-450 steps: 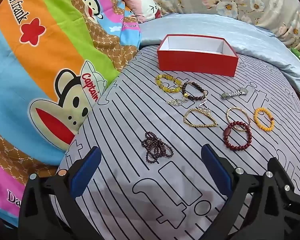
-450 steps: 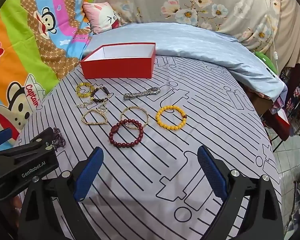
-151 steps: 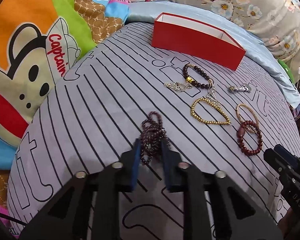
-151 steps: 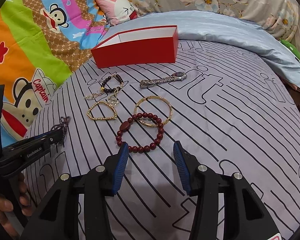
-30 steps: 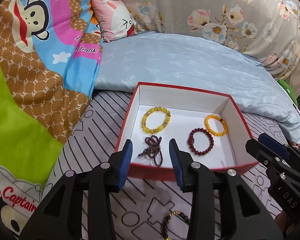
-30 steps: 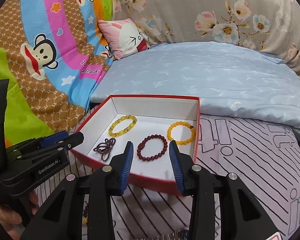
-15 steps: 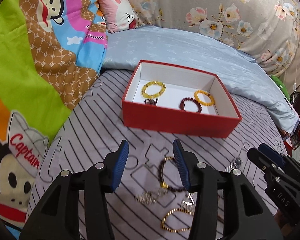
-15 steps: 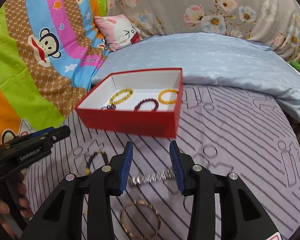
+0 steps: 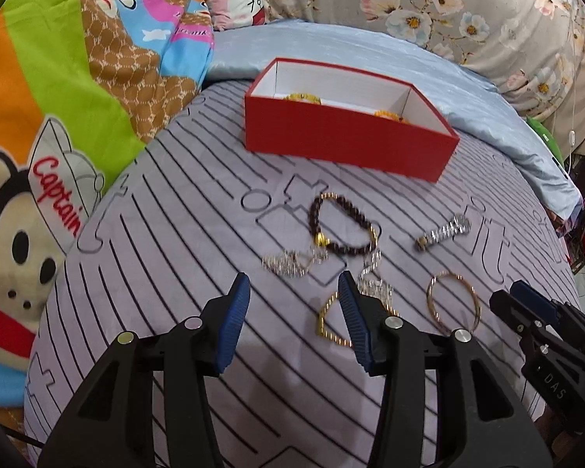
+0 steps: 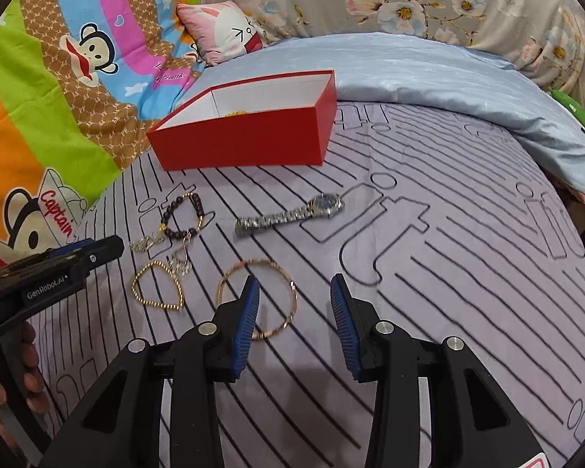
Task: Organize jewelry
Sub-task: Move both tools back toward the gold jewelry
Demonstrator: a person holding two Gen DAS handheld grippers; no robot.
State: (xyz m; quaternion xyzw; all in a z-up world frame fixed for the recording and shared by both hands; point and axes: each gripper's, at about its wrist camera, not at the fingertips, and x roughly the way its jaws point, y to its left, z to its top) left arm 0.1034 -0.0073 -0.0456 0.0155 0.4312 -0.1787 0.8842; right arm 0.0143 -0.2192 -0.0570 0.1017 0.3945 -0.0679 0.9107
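Observation:
A red box (image 9: 347, 141) (image 10: 245, 144) stands at the back of the striped bedspread with yellow bracelets just showing inside. In front of it lie a dark bead bracelet (image 9: 343, 230) (image 10: 183, 214), a silver chain (image 9: 288, 263), a gold bead necklace (image 9: 327, 323) (image 10: 158, 286), a gold bangle (image 9: 452, 304) (image 10: 257, 296) and a silver watch (image 9: 442, 232) (image 10: 288, 214). My left gripper (image 9: 294, 292) is open and empty, just short of the silver chain. My right gripper (image 10: 294, 292) is open and empty over the bangle's right edge.
A colourful monkey-print blanket (image 9: 58, 97) lies to the left. A light blue quilt (image 10: 429, 74) and a pink pillow (image 10: 226, 31) lie behind the box. The bed drops off at the right edge (image 10: 581, 210).
Both grippers have pulled back and down from the box toward the loose jewelry. Both have opened a little wider. Earlier, beaded bracelets went from the bedspread into the box.

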